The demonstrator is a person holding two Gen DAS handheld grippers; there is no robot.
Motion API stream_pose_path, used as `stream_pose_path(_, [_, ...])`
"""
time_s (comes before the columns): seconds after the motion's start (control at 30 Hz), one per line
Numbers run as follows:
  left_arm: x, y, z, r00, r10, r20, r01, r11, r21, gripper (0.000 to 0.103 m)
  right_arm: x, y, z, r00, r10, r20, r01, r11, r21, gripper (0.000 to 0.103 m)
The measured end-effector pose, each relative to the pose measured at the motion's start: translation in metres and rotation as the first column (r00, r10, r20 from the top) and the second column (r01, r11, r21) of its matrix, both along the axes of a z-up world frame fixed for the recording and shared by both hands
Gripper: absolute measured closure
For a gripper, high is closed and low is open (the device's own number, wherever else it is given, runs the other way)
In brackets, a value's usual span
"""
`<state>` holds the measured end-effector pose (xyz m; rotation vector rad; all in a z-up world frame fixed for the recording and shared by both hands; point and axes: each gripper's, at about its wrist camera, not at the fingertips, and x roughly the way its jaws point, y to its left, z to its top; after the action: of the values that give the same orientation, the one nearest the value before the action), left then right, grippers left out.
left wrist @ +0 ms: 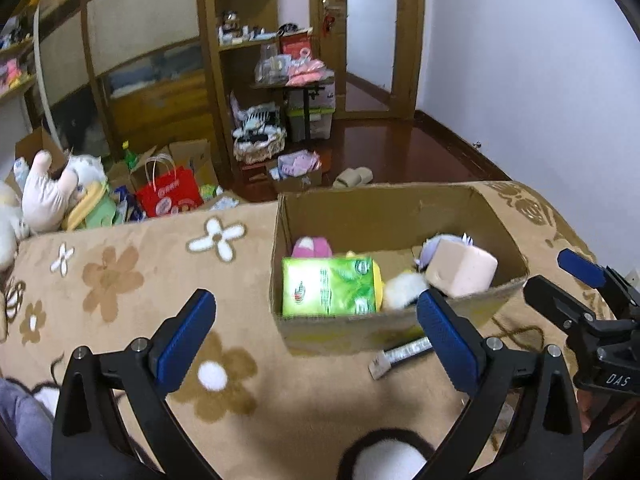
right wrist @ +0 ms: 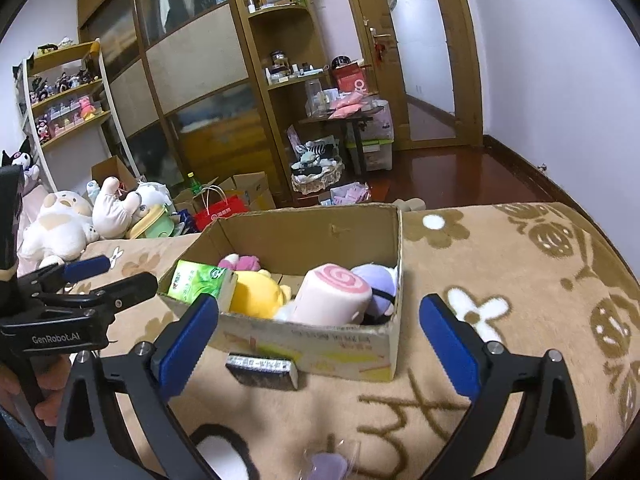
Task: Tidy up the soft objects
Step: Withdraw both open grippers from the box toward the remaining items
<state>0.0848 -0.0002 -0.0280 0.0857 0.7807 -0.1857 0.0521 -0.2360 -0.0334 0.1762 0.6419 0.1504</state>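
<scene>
Both tools released and empty: left gripper point(left wrist: 316, 332) spread wide at the bottom of its own view, right gripper point(right wrist: 320, 336) likewise, nothing between the pads of either.

Centre of both frames: cardboard box point(right wrist: 312, 354) on the flowered blanket point(left wrist: 120, 280), already holding soft things. Green tissue pack point(left wrist: 328, 286) at the box's left end, yellow plush point(right wrist: 256, 290) beside it, pink swirl roll cushion point(right wrist: 334, 294) leaning toward the right end, purple plush point(right wrist: 378, 284) behind that, a pink toy point(left wrist: 312, 248) against the far wall. Small dark flat object point(right wrist: 262, 370) lying just outside the near wall; possibly a case or remote, too blurred to tell.

Upper left of the right wrist frame: pile of plush toys point(right wrist: 80, 216) beyond the blanket's edge, well apart from the box, probably the remaining work.

Risks from here:
- Box filling up; another bulky plush pressed in could ride up over the low near wall and tumble out.
- Swirl cushion tilted, likely to roll if nudged.
- Light cardboard liable to slide on the soft blanket under a push.
- Wide-spread fingers reaching in could snag a box wall.
</scene>
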Motion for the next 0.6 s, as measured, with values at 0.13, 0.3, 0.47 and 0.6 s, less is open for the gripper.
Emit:
stream_pose_path(0.13, [-0.006, 0.006, -0.001, 0.999, 0.018, -0.048, -0.019, 1.0, -0.016, 0.003, -0.011, -0.002, 0.001, 1.0, -0.006, -0.016, 0.006, 1.0, 0.004, 0.0])
stream_pose_path(0.3, [-0.016, 0.009, 0.001, 0.998, 0.014, -0.062, -0.016, 1.0, -0.022, 0.003, -0.019, -0.003, -0.001, 0.998, 0.002, -0.063, -0.003, 1.0, -0.015, 0.0])
stream_pose_path(0.47, [-0.027, 0.005, 0.003, 0.998, 0.001, -0.066, -0.001, 1.0, 0.003, 0.003, -0.025, -0.003, -0.01, 0.992, 0.002, -0.126, -0.006, 1.0, -0.031, 0.0])
stream_pose_path(0.6, [-0.035, 0.003, -0.001, 0.996, -0.012, -0.092, 0.014, 1.0, 0.014, 0.003, -0.027, -0.002, -0.019, 0.982, -0.015, -0.186, 0.005, 0.999, -0.052, 0.0])
